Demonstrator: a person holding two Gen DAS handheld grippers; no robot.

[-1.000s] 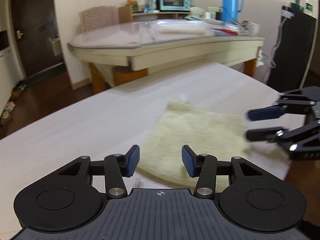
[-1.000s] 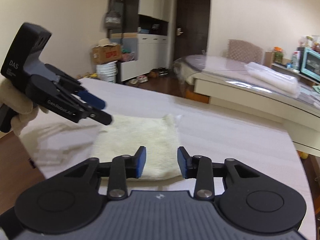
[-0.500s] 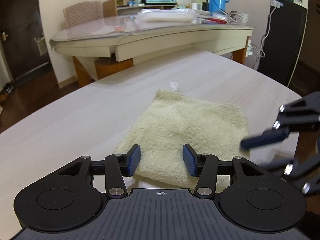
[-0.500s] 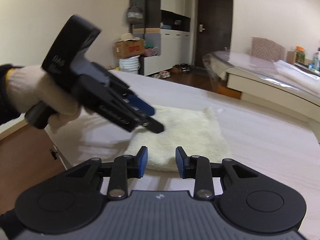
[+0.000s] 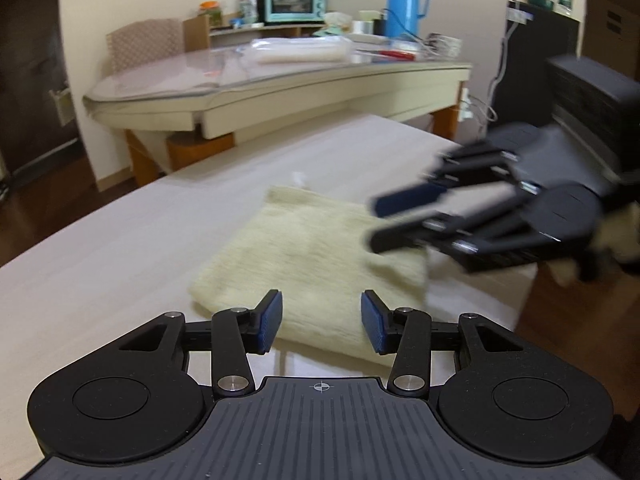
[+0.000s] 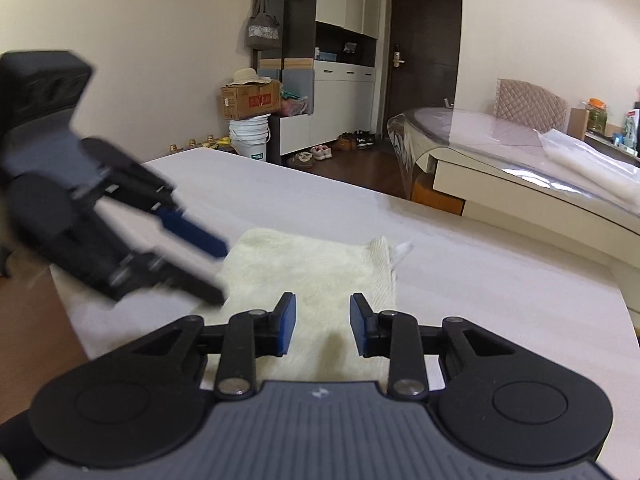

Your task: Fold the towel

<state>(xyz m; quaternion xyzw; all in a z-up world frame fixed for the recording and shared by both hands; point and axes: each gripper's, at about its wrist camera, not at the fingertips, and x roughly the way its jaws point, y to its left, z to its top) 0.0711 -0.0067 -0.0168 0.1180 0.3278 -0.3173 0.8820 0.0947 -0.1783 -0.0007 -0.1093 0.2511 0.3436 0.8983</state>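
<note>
Currently left gripper (image 5: 321, 322) has its jaws spread wide, nothing held, hovering over the near edge of the towel (image 5: 316, 256). Right gripper (image 6: 322, 326) likewise gaping and empty, above the towel's opposite edge; motion-blurred in the left view. Towel lies flat and folded on the white table (image 5: 120, 240), small tag at the far corner. Beyond: glass-topped table (image 5: 280, 76), blue thermos (image 5: 404, 0), teal toaster oven (image 5: 294, 0).

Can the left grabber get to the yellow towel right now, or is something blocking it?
Probably yes. The left gripper is open, with the towel lying flat on the table just ahead of its fingers. The right gripper, also open, hovers over the towel's far side, not between them.
</note>
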